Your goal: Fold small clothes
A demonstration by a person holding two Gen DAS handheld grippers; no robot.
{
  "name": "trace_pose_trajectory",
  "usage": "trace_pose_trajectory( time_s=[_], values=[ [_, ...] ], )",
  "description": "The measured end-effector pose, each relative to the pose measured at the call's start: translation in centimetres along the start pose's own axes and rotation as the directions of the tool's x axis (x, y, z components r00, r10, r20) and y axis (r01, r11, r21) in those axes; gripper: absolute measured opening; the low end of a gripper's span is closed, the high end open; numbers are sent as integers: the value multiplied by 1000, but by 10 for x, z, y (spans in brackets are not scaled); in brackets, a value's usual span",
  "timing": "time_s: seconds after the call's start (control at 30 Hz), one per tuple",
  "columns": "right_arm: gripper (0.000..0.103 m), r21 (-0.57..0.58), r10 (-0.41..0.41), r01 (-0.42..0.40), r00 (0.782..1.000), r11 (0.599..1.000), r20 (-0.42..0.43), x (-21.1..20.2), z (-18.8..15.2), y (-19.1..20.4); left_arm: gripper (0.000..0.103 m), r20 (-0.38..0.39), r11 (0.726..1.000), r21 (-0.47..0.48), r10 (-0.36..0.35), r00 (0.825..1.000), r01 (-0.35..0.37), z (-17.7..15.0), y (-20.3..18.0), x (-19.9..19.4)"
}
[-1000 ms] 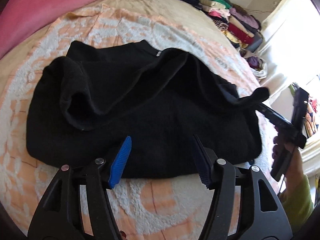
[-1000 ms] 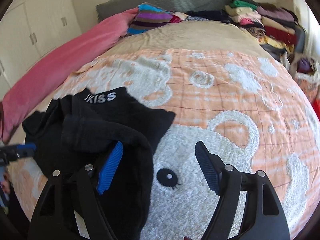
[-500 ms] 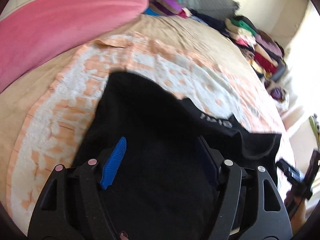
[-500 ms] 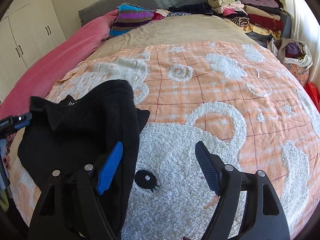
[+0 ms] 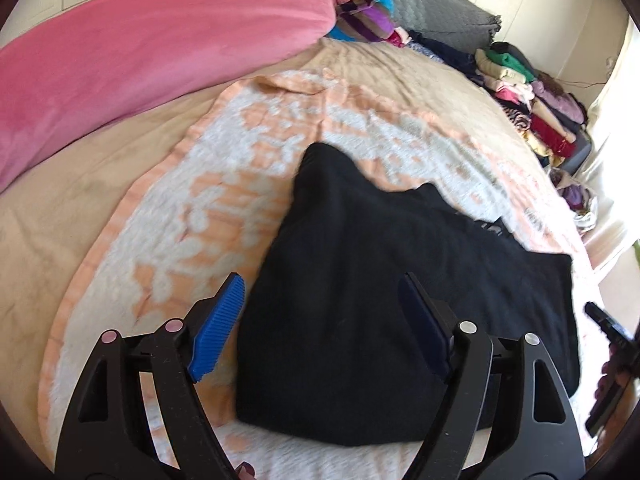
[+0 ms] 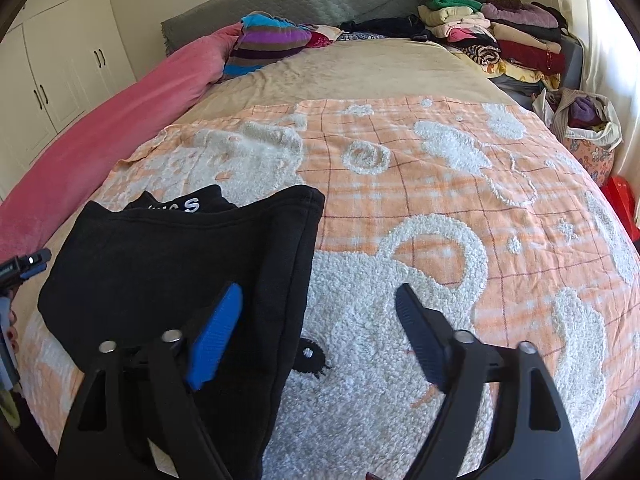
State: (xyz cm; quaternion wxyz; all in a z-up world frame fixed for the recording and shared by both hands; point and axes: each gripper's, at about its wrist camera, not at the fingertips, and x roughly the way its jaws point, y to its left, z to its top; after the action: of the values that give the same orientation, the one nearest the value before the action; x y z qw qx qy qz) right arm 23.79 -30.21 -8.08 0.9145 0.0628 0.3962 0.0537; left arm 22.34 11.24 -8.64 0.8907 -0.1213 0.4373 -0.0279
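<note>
Sleeve now folded over black garment (image 5: pixel 400 320), beneath fingers (image 5: pixel 218 328).

Daylight flooded in from the right of both views, where the curtained window (image 5: pixel 616 128) was blown out to near white and washed the wall beside it. The left wrist view was smeared with motion blur — the orange and white blanket (image 5: pixel 224 184) lost its pattern to soft streaks — while the right wrist view stayed crisp enough to show each tuft. Fisheye bending curved the bed and cupboards (image 6: pixel 56 68) toward dark vignetted corners, and the black garment (image 6: pixel 172 264) read as an almost textureless mass.
</note>
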Motion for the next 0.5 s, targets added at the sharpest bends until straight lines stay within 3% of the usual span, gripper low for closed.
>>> trace_pose_trajectory(
  time_s=[0.2,0.33,0.37,0.4,0.43,0.47,0.5],
  values=[
    [82,25,33,-32,999,999,-24,4,-5,0,77,-31,999,-37,-30,999,29,-13,14,8],
    [80,59,108,-103,991,993,-75,17,-11,0,77,-72,1000,-14,-20,997,19,-22,10,23],
    [68,60,128,-123,988,991,-91,21,-13,2,72,-79,1000,-8,-19,997,19,-24,8,26],
    [41,51,137,-133,985,990,-106,25,-14,4,55,-80,999,-11,-33,996,32,-27,7,27],
    [25,40,142,-138,984,990,-109,28,-16,6,49,-81,999,-17,-52,995,51,-29,6,27],
    [11,34,146,-143,984,989,-99,28,-16,7,41,-79,998,-19,-61,995,60,-30,5,27],
    [11,34,140,-137,986,990,-86,26,-16,8,37,-71,999,-8,-51,996,50,-32,3,25]
  ],
)
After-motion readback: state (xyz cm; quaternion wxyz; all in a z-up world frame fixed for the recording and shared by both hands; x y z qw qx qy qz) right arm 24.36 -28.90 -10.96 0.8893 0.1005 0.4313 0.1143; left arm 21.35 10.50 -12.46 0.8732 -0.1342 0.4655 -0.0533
